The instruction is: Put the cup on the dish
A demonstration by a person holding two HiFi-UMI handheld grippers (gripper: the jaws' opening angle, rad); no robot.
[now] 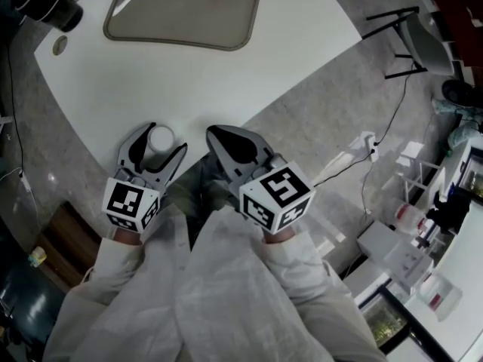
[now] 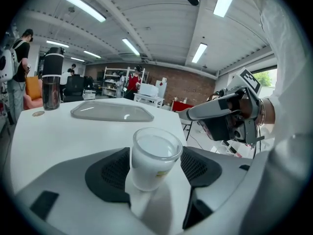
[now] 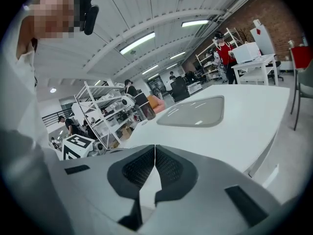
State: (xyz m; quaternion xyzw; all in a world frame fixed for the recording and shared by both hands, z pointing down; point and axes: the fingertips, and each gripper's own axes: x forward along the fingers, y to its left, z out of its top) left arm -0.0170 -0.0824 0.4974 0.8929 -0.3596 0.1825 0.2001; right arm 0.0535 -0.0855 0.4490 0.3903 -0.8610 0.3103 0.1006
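Close to table (image 1: 249, 74) edge, cup (image 1: 161, 138), open white surface toward dish (image 1: 183, 10)

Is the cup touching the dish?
Apart. The head view shows the cup standing near the table edge, with a wide stretch of bare tabletop between it and the dish.

Jaws of left gripper (image 1: 162, 139) wide apart, of right gripper (image 1: 216, 136) together.

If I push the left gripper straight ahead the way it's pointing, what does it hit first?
The cup. It stands on the table right between the open jaws of the left gripper, so the gripper's throat would likely meet it almost at once. The dish lies well beyond, slightly to the left.
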